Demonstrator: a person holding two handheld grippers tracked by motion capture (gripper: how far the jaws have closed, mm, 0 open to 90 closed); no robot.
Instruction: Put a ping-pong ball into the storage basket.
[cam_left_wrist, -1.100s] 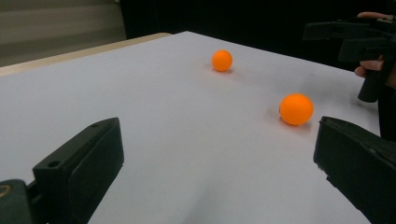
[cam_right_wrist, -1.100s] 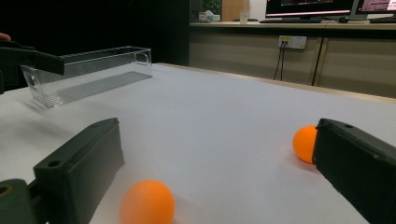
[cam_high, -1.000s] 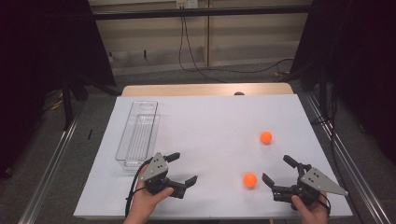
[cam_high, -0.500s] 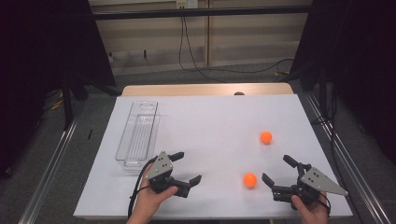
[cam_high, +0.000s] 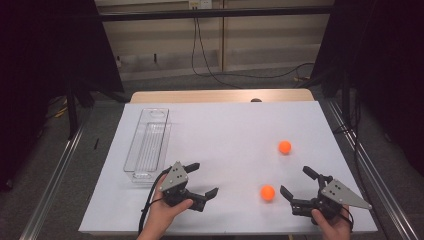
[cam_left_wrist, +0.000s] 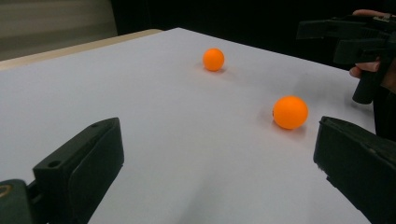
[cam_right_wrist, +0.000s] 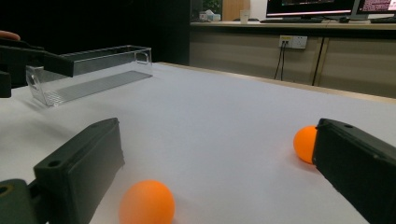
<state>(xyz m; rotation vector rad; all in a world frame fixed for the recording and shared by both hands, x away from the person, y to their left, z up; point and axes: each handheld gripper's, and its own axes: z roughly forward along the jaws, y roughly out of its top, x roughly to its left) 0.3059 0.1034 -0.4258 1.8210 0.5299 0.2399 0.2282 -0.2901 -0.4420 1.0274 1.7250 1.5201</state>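
While spread wide and empty, both grippers' fingers (cam_high: 199, 178) near two orange balls (cam_high: 267, 193) on white table (cam_high: 225, 135).

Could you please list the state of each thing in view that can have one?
Left gripper: jaws open, holding nothing, near the tray's close end.
Right gripper: jaws open, holding nothing, beside the near ball.
Clear tray: upright on the table, nothing inside.
Near orange ball: loose on the table, ungripped.
Far orange ball: loose on the table, apart from both grippers.

Two orange balls, near one (cam_high: 267, 193) and far one (cam_high: 285, 146), white table (cam_high: 225, 135), clear ribbed tray (cam_high: 148, 143), black left gripper (cam_high: 202, 180) and right gripper (cam_high: 296, 182), grey plates on top
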